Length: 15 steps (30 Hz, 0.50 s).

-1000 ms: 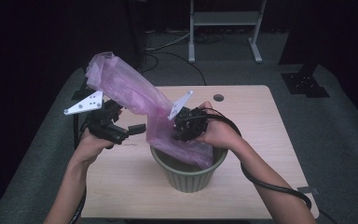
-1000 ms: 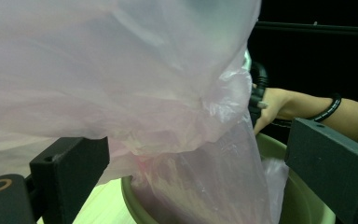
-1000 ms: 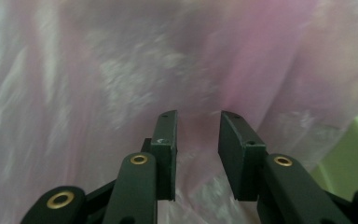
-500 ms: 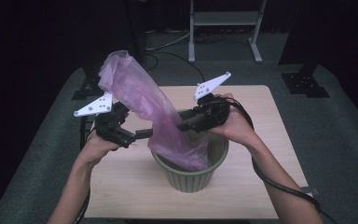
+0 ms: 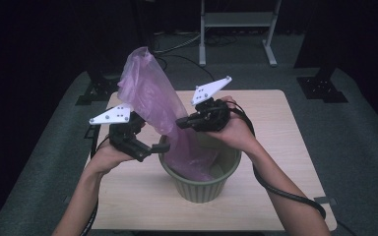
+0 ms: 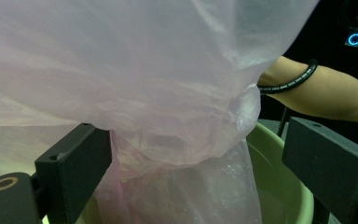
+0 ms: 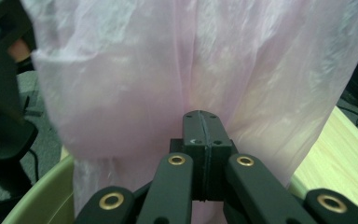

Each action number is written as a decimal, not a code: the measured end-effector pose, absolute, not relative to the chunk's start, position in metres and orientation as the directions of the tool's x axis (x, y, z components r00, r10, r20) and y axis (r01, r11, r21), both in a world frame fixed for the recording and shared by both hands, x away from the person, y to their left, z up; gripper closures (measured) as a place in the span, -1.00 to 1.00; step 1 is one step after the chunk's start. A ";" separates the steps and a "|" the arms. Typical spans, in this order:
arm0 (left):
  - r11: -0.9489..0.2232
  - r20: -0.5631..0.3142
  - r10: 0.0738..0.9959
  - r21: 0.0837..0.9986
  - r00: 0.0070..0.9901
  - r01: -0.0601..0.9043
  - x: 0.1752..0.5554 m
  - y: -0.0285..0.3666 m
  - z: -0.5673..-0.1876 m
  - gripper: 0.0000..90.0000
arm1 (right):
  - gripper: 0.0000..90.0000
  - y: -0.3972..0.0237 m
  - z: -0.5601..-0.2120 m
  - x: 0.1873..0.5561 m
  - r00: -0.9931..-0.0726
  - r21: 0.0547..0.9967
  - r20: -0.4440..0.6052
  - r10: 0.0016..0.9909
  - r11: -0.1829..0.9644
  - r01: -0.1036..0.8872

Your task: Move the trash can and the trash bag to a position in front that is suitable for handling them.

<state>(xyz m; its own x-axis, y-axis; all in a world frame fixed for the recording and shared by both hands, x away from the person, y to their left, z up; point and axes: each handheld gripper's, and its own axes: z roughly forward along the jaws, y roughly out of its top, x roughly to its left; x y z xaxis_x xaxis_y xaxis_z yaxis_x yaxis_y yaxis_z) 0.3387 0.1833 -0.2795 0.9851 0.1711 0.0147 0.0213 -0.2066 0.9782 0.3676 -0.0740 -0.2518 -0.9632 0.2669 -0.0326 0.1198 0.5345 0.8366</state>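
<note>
Lining the green bin [image 5: 202, 183]: right gripper [image 7: 204, 122] just clamping shut against the pink bag [image 5: 150, 96], left gripper [image 6: 186, 158] gaping around it; next, spreading the bag's mouth over the rim.

One pink plastic bag [image 5: 150, 101], one green pot [image 5: 202, 184], one wooden table [image 5: 285, 162], two handheld grippers, left [image 5: 160, 147] and right [image 5: 181, 123], one metal stand [image 5: 236, 29] behind.

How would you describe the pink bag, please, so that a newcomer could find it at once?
On the wooden table stands a green pot. The pink bag rises out of it, a thin, see-through plastic film leaning up to the left, between the left gripper and the right gripper. Nothing else here is pink or translucent.
</note>
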 end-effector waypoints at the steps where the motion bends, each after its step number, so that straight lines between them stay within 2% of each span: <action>1: -0.207 0.015 0.171 0.978 0.985 0.021 0.339 0.183 -0.279 -0.85 | 1.00 -0.074 -0.252 0.368 -0.963 0.837 -0.033 0.267 0.535 0.120; 10: -0.218 0.037 0.155 0.976 0.987 -0.003 0.337 0.182 -0.282 -0.85 | 0.99 -0.103 -0.261 0.353 -0.970 0.817 -0.021 0.241 0.564 0.122; 12: -0.214 0.019 0.142 0.977 0.990 0.012 0.335 0.177 -0.282 -0.85 | 0.57 -0.104 -0.254 0.355 -0.969 0.837 -0.017 0.247 0.534 0.121; 13: -0.214 0.019 0.142 0.977 0.990 0.012 0.335 0.177 -0.282 -0.85 | 0.57 -0.104 -0.254 0.355 -0.969 0.837 -0.017 0.247 0.534 0.121; 14: -0.217 0.007 0.135 0.976 0.991 0.023 0.333 0.173 -0.282 -0.85 | 0.38 -0.098 -0.249 0.356 -0.971 0.846 -0.022 0.240 0.522 0.110; 15: -0.216 0.004 0.133 0.976 0.991 0.025 0.332 0.172 -0.281 -0.85 | 0.34 -0.097 -0.248 0.357 -0.973 0.849 -0.023 0.232 0.519 0.104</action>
